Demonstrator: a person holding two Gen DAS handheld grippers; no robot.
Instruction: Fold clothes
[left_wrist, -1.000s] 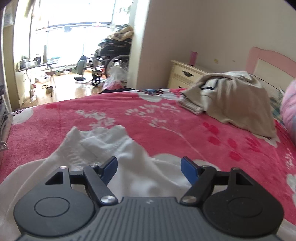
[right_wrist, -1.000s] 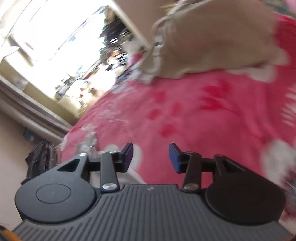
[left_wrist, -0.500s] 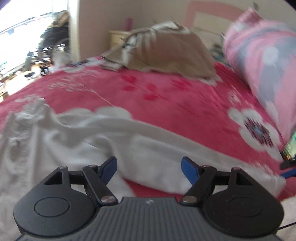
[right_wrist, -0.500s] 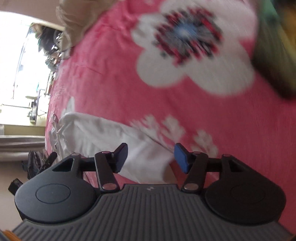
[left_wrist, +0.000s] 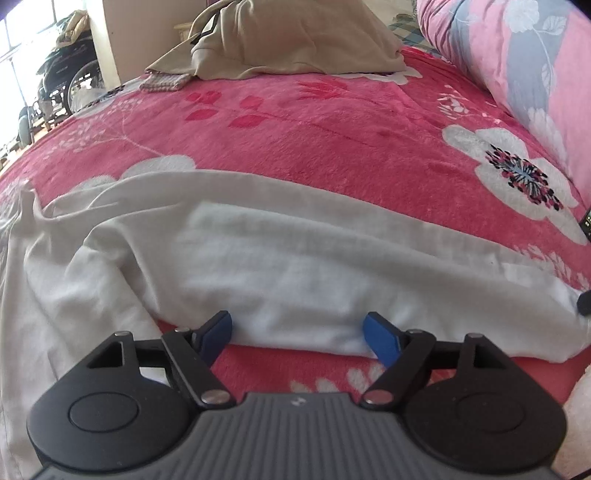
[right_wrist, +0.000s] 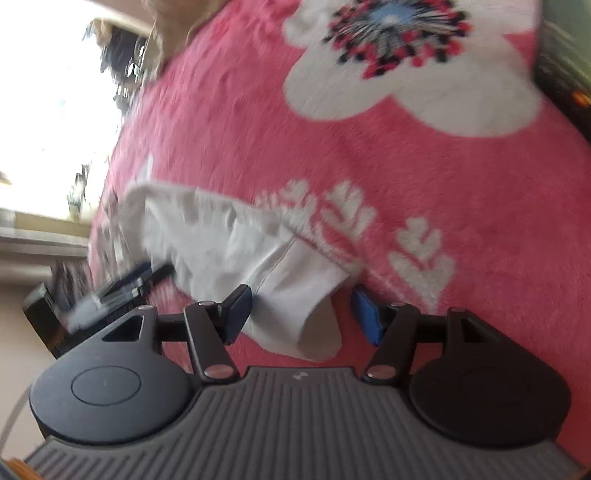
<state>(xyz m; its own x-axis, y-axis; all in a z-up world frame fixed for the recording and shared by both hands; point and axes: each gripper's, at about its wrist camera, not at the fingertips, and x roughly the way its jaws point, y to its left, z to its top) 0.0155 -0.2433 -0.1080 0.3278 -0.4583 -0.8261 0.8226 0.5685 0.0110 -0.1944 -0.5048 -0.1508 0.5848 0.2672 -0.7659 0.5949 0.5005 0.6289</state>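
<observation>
A white garment (left_wrist: 280, 258) lies spread and wrinkled across the pink floral blanket (left_wrist: 332, 140). My left gripper (left_wrist: 299, 334) hangs low over the garment's near edge. Its blue jaws are wide and still opening, with the edge between them and no pad pressing on it. In the right wrist view the garment's narrow end (right_wrist: 295, 295) lies between the blue pads of my right gripper (right_wrist: 303, 314). That gripper is open and does not grip the cloth. A blurred dark shape (right_wrist: 110, 291) at the left could be the other gripper.
A beige garment heap (left_wrist: 288, 40) and a small striped folded cloth (left_wrist: 166, 81) sit at the far side of the bed. A pink and blue floral quilt roll (left_wrist: 517, 55) runs along the right. A dark device (left_wrist: 587, 221) lies at the right edge. A wheelchair (left_wrist: 62, 81) stands beyond.
Both grippers swung down towards the white garment and rolled. The left view moved from the room to the garment's near edge. The right jaws widened and the garment's end came between them.
</observation>
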